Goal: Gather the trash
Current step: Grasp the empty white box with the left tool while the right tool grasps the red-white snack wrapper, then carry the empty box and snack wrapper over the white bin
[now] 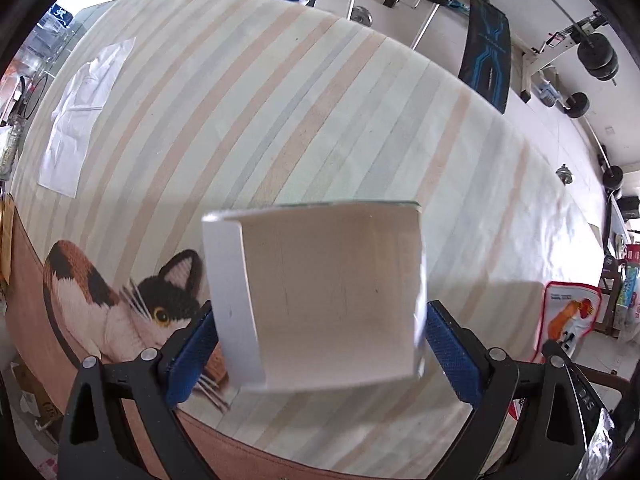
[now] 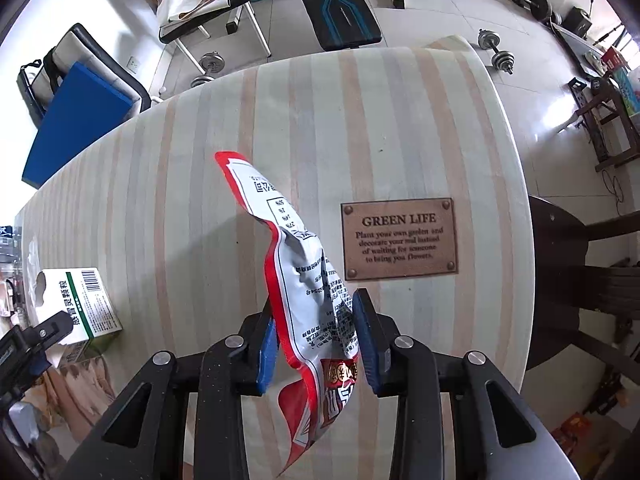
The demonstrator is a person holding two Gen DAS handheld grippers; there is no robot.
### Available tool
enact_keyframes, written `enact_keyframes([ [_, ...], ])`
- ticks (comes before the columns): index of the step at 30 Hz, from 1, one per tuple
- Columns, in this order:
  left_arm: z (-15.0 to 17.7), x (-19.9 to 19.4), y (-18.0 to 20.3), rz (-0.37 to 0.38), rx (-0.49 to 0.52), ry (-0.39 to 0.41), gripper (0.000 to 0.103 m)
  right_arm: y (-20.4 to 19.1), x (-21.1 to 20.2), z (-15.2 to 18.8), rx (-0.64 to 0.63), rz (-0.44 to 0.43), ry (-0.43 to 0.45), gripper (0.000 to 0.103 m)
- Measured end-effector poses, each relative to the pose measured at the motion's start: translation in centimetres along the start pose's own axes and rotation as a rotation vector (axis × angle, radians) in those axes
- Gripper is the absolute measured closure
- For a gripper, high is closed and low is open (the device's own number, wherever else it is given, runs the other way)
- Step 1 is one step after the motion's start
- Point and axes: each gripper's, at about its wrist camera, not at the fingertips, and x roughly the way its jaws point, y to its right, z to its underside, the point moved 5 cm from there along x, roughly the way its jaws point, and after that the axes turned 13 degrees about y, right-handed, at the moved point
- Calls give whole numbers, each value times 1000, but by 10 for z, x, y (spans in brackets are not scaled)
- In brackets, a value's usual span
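Striped cloth in pale green, peach and grey covers the tabletop [image 1: 304, 120], which fills most of both wrist views. Printed on the cloth are a calico cat [image 1: 120, 312] at 8 o'clock in the left view and a brown "GREEN LIFE" plaque [image 2: 399, 238] at 3 o'clock in the right view. A crumpled white sheet [image 1: 86, 116] lies flat on the cloth at 10 o'clock in the left view, well apart from the jaws.

Left gripper [image 1: 320, 344]: jaws stand wide, one blue pad against each side of a white box [image 1: 332, 300]. The box sits between the pads, its plain underside toward the camera. In the right view the same box [image 2: 86, 304] appears at 8 o'clock with a green band, a barcode and a torn end, its lower edge on or just above the cloth; contact cannot be confirmed.

Right gripper [image 2: 316, 336]: jaws narrowed onto a red-and-white wrapper [image 2: 304, 264], blue pads pressing its crumpled middle from both sides. The wrapper rises toward 11 o'clock above the jaws and trails toward 6 o'clock below them, clear of the cloth where visible.
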Motion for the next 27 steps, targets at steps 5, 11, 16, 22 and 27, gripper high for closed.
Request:
enact_keyframes([
  [5, -4, -2, 1, 5, 11, 46, 18, -9, 5, -1, -24, 27, -23, 66],
  [11, 3, -8, -1, -2, 62, 72, 18, -10, 10, 2, -31, 61, -57, 66],
  [16, 10, -14, -16, -12, 74, 88, 19, -14, 12, 8, -57, 68, -54, 66],
  [22, 22, -34, -25, -4, 84, 130, 19, -22, -4, 23, -88, 38, -36, 85],
  [27, 41, -65, -35, -6, 114, 193, 19, -33, -28, 38, -131, -3, -13, 88],
])
